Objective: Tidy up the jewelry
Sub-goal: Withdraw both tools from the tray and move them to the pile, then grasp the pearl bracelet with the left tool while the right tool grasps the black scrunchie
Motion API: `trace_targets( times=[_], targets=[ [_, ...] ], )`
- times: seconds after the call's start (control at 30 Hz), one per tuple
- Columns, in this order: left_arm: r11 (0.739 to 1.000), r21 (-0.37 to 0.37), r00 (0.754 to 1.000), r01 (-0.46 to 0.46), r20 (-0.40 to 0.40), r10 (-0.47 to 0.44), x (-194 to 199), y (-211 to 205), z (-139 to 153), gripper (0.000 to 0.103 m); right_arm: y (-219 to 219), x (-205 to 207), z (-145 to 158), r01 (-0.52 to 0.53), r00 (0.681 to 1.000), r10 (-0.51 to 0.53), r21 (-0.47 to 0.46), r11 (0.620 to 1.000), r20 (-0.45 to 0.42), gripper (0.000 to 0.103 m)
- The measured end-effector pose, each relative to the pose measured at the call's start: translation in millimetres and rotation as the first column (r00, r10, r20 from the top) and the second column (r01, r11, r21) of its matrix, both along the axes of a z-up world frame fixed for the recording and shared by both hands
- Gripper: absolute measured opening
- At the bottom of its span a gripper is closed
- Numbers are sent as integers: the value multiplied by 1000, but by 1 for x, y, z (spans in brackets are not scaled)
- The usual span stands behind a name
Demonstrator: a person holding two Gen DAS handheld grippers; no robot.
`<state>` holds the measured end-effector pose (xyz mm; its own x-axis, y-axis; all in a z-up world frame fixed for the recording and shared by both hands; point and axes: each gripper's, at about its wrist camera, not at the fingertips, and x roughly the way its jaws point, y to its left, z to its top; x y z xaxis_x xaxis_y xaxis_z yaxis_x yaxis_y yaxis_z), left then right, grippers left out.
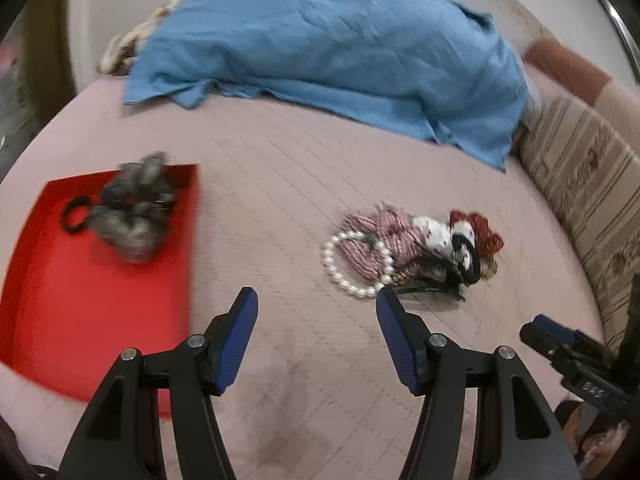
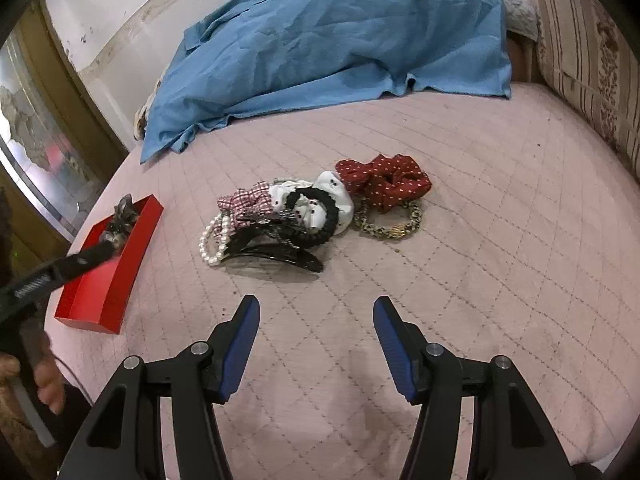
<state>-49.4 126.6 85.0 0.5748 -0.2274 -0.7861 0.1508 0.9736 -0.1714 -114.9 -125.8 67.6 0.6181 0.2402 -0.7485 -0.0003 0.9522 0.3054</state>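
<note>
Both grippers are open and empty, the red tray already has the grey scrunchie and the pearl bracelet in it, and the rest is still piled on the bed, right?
Not quite: the pearl bracelet is still in the pile on the bed, beside the black hair clip. The left wrist view shows the red tray holding the grey scrunchie and a black hair tie. The left gripper and right gripper are open and empty.

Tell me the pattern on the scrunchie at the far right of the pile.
Dark red with small white polka dots; the scrunchie shows best in the right wrist view.
</note>
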Motion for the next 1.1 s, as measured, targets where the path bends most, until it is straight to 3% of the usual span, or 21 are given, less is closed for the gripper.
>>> trace_targets(
  times=[0.3, 0.5, 0.57, 0.73, 0.93, 1.03, 1.07, 1.1],
  targets=[
    [1000, 19, 997, -9, -78, 10, 51, -24, -41, 54, 8, 27, -21, -75, 997, 75, 6, 997, 3, 63],
    [1000, 16, 992, -14, -125, 16, 79, -28, -63, 32, 2, 47, -18, -69, 997, 67, 47, 996, 42, 63],
    [1000, -2, 992, -22, -122, 22, 83, -27, -65, 31, -1, 55, -15, -62, 997, 59, 52, 997, 52, 62],
    [999, -21, 994, -27, -110, 24, 89, -28, -68, 31, -3, 80, -18, -43, 998, 43, 19, 999, 45, 40],
    [1000, 10, 997, -19, -74, 19, 87, -34, -71, 33, -12, 96, -39, 4, 1000, -3, 61, 998, -11, 37],
    [999, 34, 998, -22, -62, 24, 86, -37, -72, 33, -16, 98, -48, 12, 999, -9, 97, 995, -37, 24],
    [998, 50, 998, -23, -58, 26, 85, -39, -71, 31, -18, 98, -49, 13, 999, -9, 110, 994, -41, 18],
    [997, 68, 998, -27, -54, 31, 85, -40, -71, 20, -19, 98, -50, 14, 999, -9, 119, 993, -43, 15]
  ],
)
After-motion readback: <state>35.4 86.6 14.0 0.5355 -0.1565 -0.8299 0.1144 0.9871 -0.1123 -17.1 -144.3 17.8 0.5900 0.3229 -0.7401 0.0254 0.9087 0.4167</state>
